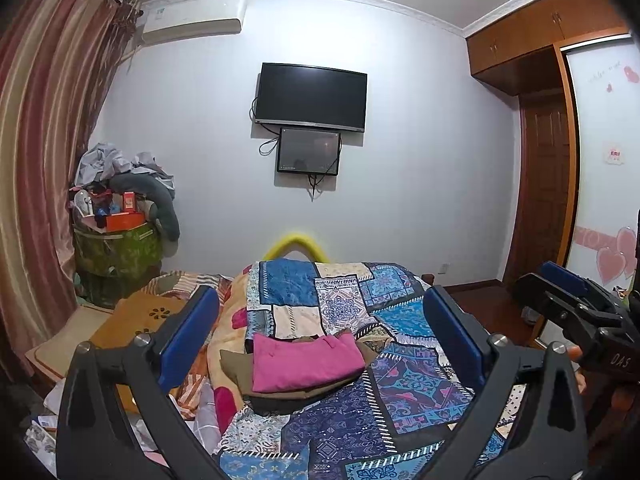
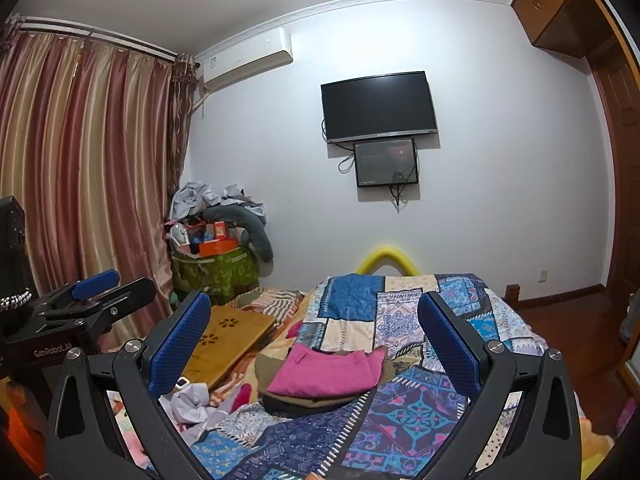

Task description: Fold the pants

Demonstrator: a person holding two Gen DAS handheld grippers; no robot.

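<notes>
Folded pink pants top a small clothing stack, apparently olive, on a patchwork quilt. Left gripper and right gripper hover, jaws spread, empty.

Matt pink cloth pants on smooth patterned cloth bedspread.

Open patchwork blue quilt lies ahead of both spread grippers; the folded pink pants stack blocks the centre, a wooden lap tray crowds the left.

Wall-mounted television above a smaller screen, striped curtain, patchwork quilt, wooden lap tray.
</notes>
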